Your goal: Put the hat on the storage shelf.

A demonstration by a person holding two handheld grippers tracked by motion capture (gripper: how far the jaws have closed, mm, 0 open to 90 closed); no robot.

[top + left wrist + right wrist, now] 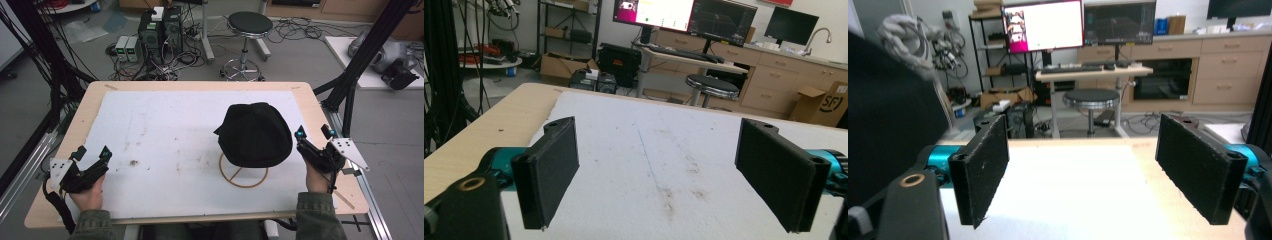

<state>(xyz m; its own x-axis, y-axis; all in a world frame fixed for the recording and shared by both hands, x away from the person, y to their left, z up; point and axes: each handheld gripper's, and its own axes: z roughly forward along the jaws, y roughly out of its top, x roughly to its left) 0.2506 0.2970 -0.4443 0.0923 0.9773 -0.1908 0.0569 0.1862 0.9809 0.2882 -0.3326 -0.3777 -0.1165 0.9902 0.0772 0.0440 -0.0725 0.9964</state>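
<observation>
A black cap (256,134) sits on a wooden stand whose ring base (243,175) lies on the white sheet (175,145), right of centre. In the right gripper view the cap (893,120) is a dark mass at the left edge. My right gripper (314,134) is held just right of the cap, open, with nothing between its pads (985,167). My left gripper (93,152) rests near the table's front left corner, also open and holding nothing; its pads (551,167) stand wide over the stained sheet.
The wooden table (82,120) carries the white sheet, with stains near its middle. Black frame posts (357,65) stand at the right and cables at the left. Beyond the far edge are a stool (247,27) and computer boxes (160,30).
</observation>
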